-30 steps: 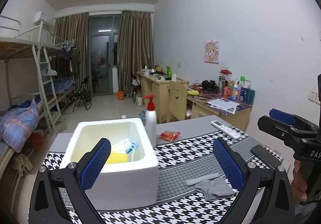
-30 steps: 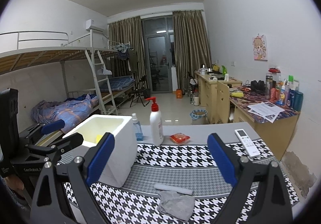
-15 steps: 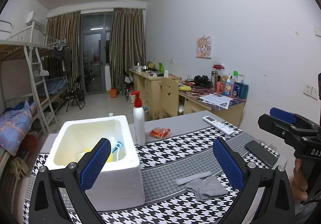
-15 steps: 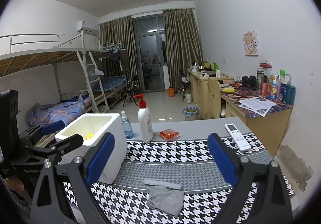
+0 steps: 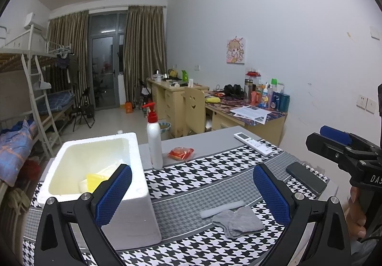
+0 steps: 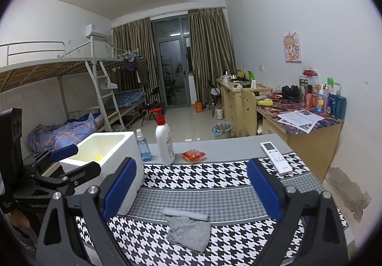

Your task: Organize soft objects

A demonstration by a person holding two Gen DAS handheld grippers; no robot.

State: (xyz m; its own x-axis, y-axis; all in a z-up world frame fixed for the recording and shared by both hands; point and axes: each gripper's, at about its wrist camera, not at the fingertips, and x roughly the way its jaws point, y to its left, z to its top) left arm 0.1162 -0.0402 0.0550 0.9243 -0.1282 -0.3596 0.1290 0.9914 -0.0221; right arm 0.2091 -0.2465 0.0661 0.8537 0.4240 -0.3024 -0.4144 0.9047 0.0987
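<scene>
Two grippers hover above a houndstooth tablecloth [image 6: 214, 175], jaws spread wide, holding nothing.
Left gripper [image 5: 191, 194] and right gripper [image 6: 191, 189] frame a crumpled grey sock [image 6: 188, 232] lying beside a white foam box [image 5: 100, 170].

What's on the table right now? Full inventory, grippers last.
foam box: 1, white, table's left, yellow items inside
pump bottle: 1, white with red pump, right of box
spray bottle: 1, blue, behind box
snack packet: 1, red-orange, right of pump bottle
remote: 1, white, far right
phone: 1, black, right edge
grey cloth: 1, front centre, grey strip behind it
left gripper: open
right gripper: open
</scene>
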